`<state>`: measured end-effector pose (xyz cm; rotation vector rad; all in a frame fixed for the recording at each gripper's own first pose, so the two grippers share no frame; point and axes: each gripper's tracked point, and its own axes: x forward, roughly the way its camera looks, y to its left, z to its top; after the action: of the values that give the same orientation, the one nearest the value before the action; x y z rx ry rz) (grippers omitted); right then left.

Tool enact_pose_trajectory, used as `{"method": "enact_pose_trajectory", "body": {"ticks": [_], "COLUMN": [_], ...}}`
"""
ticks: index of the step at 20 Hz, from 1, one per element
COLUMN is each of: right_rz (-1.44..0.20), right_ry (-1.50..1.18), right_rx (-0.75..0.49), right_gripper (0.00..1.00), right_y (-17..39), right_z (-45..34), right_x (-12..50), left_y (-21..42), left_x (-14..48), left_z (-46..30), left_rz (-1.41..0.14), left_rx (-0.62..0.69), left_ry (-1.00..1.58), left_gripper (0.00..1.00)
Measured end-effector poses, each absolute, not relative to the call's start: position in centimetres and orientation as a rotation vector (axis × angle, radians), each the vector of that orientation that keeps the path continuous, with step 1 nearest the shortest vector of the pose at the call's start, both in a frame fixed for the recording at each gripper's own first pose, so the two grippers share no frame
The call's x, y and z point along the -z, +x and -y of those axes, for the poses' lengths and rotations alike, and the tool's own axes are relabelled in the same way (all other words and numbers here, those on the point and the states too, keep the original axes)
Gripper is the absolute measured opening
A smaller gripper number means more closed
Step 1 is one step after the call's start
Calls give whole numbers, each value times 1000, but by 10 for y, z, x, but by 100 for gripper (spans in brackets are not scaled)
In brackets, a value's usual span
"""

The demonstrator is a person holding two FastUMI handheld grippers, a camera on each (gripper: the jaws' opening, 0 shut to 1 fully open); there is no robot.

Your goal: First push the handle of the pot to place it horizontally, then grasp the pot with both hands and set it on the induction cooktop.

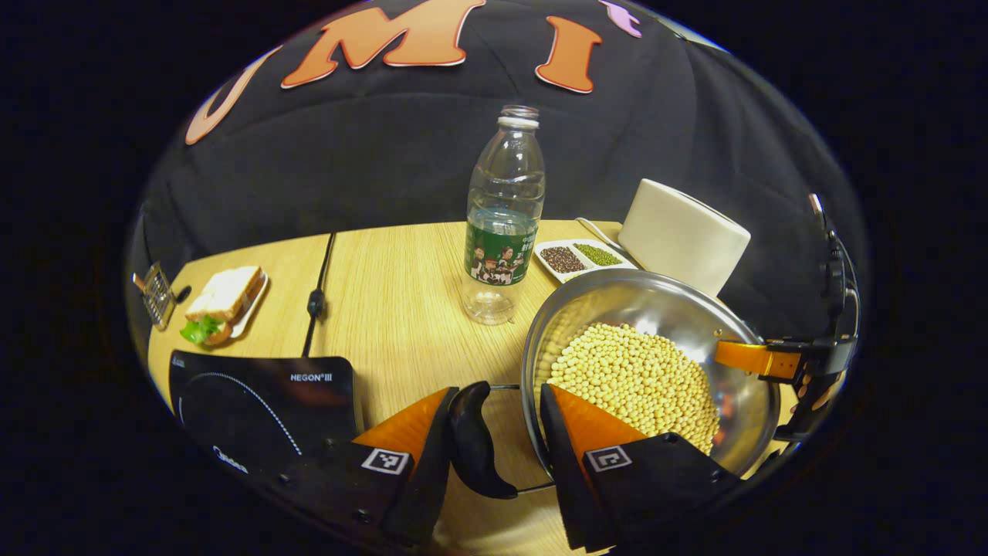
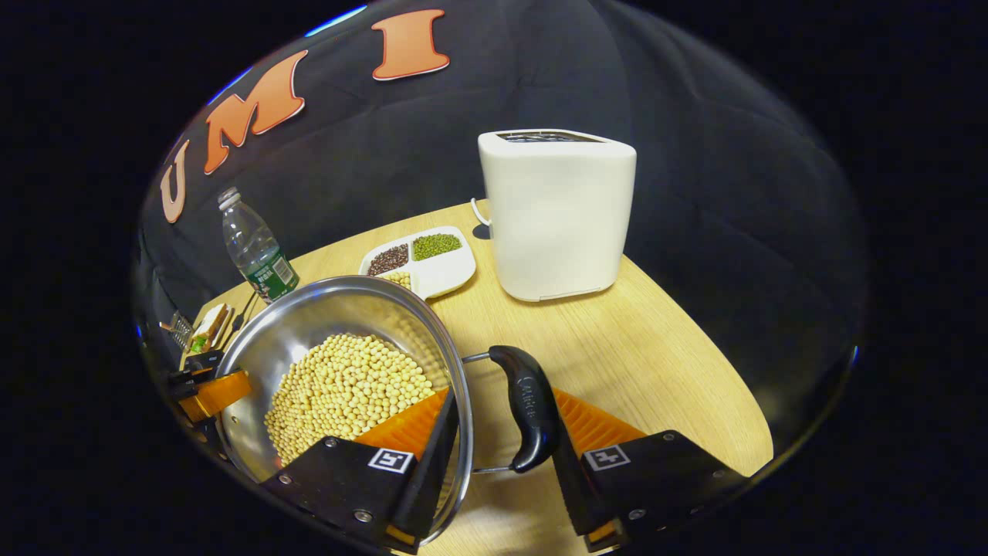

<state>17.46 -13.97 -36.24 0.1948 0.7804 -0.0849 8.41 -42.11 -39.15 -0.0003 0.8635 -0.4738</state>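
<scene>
Both grippers, left gripper (image 1: 502, 448) and right gripper (image 2: 502, 448), straddle the steel bean-filled pot's (image 1: 656, 309) 2 black handles, fingers unclenched; clench evenly, then lift level toward the black induction cooktop (image 1: 255, 409).

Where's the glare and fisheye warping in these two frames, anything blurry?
Left gripper view: the table edge bows, the bottle leans, glare streaks the pot wall, and the beans look sharp. Right gripper view: the toaster throws a soft shadow on the table, the pot rim reflects light, its handle is crisp, and the sandwich at the edge is small and squeezed.
</scene>
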Motion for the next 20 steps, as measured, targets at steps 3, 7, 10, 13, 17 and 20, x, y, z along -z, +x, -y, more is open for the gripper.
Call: {"method": "enact_pose_trajectory", "body": {"ticks": [3,7,10,13,17,20], "right_rz": [-799,-783,-742,-714,-682,-665], "right_ry": [232,243,251,266,255,252], "right_rx": [93,97,95,80,59,34], "right_gripper": [53,55,55,55,55,55], "right_y": [169,157,147,138,125,119], "right_z": [137,129,128,115,93,69], "right_x": [361,346,318,295,265,248], "left_y": [80,79,79,84,85,86], "left_x": [395,396,388,374,363,347], "left_z": [419,417,410,400,391,376], "left_rz": [-909,-940,-891,-840,-812,-786], "left_rx": [447,433,435,431,415,391], "left_ry": [-14,-62,-68,-64,-71,-83], "left_gripper": [59,58,58,62,59,58]}}
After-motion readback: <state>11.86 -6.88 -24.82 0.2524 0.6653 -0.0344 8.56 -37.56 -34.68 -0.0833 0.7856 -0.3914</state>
